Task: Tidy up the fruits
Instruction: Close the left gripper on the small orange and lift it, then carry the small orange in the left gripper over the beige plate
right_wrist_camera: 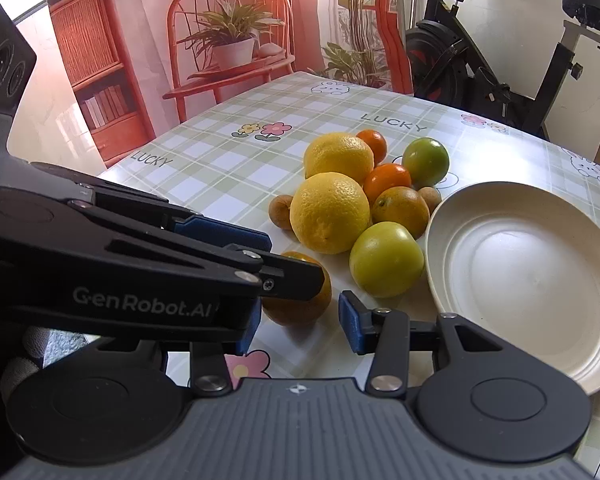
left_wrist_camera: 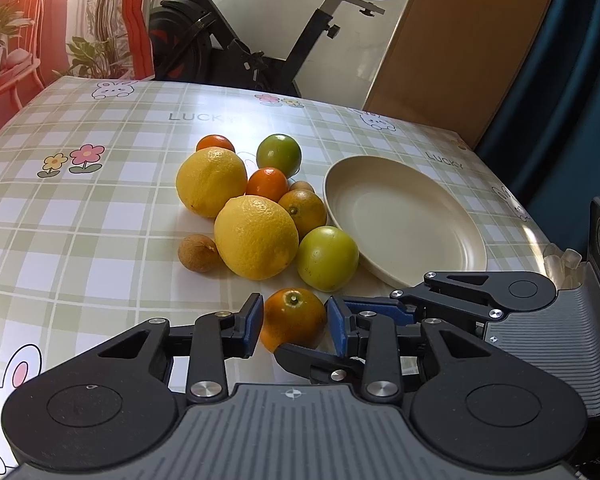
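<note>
A heap of fruit lies on the checked tablecloth: two big lemons (left_wrist_camera: 255,237) (left_wrist_camera: 211,182), green fruits (left_wrist_camera: 327,258) (left_wrist_camera: 279,154), small oranges (left_wrist_camera: 266,184) and brown longans (left_wrist_camera: 198,253). An empty cream plate (left_wrist_camera: 404,220) sits right of the heap. My left gripper (left_wrist_camera: 295,322) has its blue pads on either side of a small orange (left_wrist_camera: 292,316) at the near edge of the heap, touching it. My right gripper (right_wrist_camera: 300,320) is open just behind the same orange (right_wrist_camera: 300,300); the left gripper's fingers (right_wrist_camera: 236,236) cross in front of it. The plate (right_wrist_camera: 532,280) lies to its right.
An exercise bike (left_wrist_camera: 236,40) stands beyond the far table edge. A cardboard panel (left_wrist_camera: 460,48) and blue curtain (left_wrist_camera: 572,80) are at the right. A wall print of a red chair and plants (right_wrist_camera: 228,40) is on the left.
</note>
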{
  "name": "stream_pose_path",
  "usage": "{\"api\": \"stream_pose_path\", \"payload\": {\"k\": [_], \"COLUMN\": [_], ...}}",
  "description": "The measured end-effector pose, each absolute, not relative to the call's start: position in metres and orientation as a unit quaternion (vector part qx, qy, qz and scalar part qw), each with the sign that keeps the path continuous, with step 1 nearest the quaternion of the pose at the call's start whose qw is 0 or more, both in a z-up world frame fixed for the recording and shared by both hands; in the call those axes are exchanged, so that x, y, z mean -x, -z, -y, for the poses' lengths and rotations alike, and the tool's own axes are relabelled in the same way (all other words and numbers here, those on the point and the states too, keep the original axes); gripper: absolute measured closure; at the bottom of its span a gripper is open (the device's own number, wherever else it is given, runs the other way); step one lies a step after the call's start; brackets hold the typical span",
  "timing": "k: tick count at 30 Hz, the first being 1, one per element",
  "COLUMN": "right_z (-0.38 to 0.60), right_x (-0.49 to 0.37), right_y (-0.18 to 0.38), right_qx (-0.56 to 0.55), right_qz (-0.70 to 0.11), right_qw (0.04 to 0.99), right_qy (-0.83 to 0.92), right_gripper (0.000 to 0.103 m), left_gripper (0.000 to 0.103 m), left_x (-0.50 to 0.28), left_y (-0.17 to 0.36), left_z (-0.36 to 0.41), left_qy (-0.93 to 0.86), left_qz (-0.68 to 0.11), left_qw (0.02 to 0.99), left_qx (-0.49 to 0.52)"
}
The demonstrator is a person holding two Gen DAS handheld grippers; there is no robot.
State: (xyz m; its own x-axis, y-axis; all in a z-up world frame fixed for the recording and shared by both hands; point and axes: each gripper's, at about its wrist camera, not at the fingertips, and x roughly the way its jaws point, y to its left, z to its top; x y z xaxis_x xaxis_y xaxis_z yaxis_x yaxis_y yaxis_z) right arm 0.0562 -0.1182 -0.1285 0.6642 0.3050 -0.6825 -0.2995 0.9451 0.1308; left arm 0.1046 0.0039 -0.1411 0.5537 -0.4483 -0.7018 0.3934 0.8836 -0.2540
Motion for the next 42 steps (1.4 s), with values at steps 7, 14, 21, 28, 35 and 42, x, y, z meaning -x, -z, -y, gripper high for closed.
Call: {"api": "stream_pose_path", "payload": {"k": [7,14,21,28,35,42], "right_z": [0.116,0.116,0.116,0.12,0.122,0.126], "right_x": [-0.06,-0.063,-0.064,-0.059,-0.054,-0.046], "right_y": [0.133,0.137,0.139,0.136,0.13,0.119], "right_qx": [-0.003,-0.008,-0.008,-0.02,-0.022,-0.024], "right_qz": [-0.375,-0.38,-0.386,-0.385,-0.375,-0.357], "right_qw": [0.911,0.909,0.907,0.908,0.913,0.922], "right_qy": [-0.172,-0.171,-0.166,-0.166,-0.16,-0.148], "right_gripper": [0.058,0.058,0.058,0.058,0.058,0.058], "left_gripper": [0.067,0.067,0.067,0.067,0.067,0.067], "left_x": [-0.103,-0.1,-0.096,-0.092,-0.087,-0.081], "left_y": [0.143,0.143,0.141,0.136,0.13,0.117], "left_z": [-0.008,-0.008,-0.001,0.0,0.004,0.009], "left_qy": [0.238,0.238,0.237,0.238,0.243,0.253], "left_qz": [-0.41,-0.403,-0.398,-0.392,-0.379,-0.361], "left_qw": [0.879,0.883,0.886,0.889,0.893,0.898], "left_qx": [0.045,0.043,0.028,0.024,0.009,-0.002]}}
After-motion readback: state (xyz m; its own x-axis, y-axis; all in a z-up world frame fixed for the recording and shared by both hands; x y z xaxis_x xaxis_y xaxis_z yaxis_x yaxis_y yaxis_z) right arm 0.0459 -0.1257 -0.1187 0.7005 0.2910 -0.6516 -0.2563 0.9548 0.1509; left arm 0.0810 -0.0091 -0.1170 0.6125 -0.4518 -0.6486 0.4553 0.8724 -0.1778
